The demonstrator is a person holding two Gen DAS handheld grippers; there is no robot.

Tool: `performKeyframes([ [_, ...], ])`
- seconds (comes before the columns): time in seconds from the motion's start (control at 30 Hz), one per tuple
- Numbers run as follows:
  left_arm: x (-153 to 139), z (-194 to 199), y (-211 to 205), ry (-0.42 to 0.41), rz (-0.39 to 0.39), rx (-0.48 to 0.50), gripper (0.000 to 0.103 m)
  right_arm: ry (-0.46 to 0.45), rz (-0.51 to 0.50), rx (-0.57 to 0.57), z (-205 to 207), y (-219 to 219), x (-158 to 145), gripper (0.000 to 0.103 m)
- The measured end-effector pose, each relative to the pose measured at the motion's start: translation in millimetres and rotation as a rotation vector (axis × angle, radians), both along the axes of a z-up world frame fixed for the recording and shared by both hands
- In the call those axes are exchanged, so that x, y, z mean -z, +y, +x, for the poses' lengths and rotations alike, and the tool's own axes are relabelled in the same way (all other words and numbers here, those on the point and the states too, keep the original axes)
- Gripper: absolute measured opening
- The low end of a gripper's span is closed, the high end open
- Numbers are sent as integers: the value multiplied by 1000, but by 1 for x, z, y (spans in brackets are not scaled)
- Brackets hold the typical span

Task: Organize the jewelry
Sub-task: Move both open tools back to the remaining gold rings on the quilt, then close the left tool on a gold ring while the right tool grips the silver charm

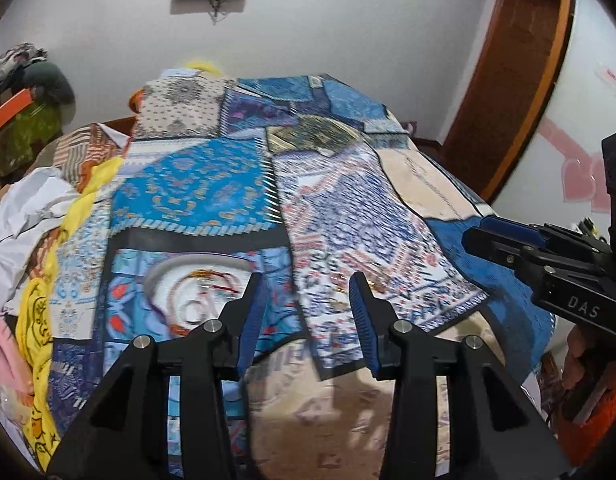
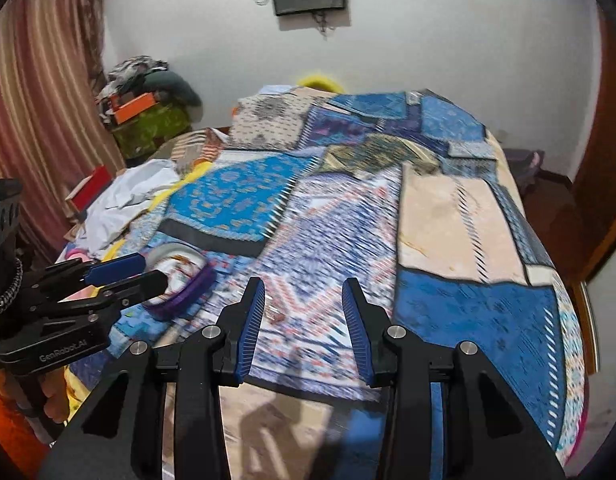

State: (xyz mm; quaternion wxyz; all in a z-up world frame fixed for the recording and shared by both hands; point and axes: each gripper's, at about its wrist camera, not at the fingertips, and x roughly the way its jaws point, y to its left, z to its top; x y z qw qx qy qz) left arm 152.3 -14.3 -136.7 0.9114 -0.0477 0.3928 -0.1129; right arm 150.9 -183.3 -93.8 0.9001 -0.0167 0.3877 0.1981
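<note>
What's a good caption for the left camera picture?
Left gripper open above a patchwork bedspread, beside a white plate.

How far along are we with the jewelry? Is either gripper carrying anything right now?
Done: some jewelry, bangles by the look of it, lies in the white plate on the patchwork bedspread; blur hides the count. In hand: nothing. The left gripper and right gripper are both open and empty. Left: a few small gold-coloured pieces seem to lie loose on the spread near the left gripper.

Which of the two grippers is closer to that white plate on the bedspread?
Left. The left gripper hangs just beside the white plate, empty. The right gripper sits farther off, over bare patterned bedspread, also empty.
</note>
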Motion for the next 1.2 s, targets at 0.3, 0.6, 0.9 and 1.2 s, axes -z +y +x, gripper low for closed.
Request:
performKeyframes([
  [0.3,26,10,-27,65,3,63,42,89,12,51,2,-27,27,37],
  [0.6,44,21,-29,101,8,64,30,132,19,1,5,-16,43,37],
  [0.9,53,30,-31,106,-4,78,24,154,19,-42,15,-3,51,37],
  [1.2,56,29,-30,87,-6,64,17,147,50,-72,21,5,49,37],
])
